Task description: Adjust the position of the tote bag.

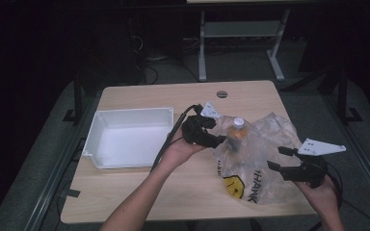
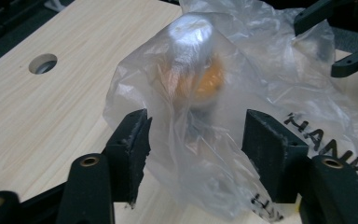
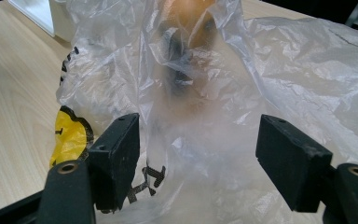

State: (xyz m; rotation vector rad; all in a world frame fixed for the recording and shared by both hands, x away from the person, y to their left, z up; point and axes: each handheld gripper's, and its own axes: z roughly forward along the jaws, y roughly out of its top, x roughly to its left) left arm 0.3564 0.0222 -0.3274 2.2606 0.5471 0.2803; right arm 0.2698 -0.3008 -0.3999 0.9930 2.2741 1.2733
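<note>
Both claws wide: L claw (image 2: 196, 140) straddles bag (image 2: 223, 154) w/ bottle (image 2: 193, 70); R claw (image 3: 198, 154) beside bag.

Taking the plastic bag (image 1: 257, 159) as landmark: the bare surface (image 1: 173, 197) in front of it and to its left is free for a claw to pass. Farther left, the white bin (image 1: 125, 137) walls off that side. The left claw (image 1: 220, 140) stands at the bag's left edge, jaws apart around bunched film, blocking entry there; the right claw (image 1: 275, 158) hangs wide at its right edge. Inside, the orange bottle (image 1: 236, 132) stands upright.
</note>
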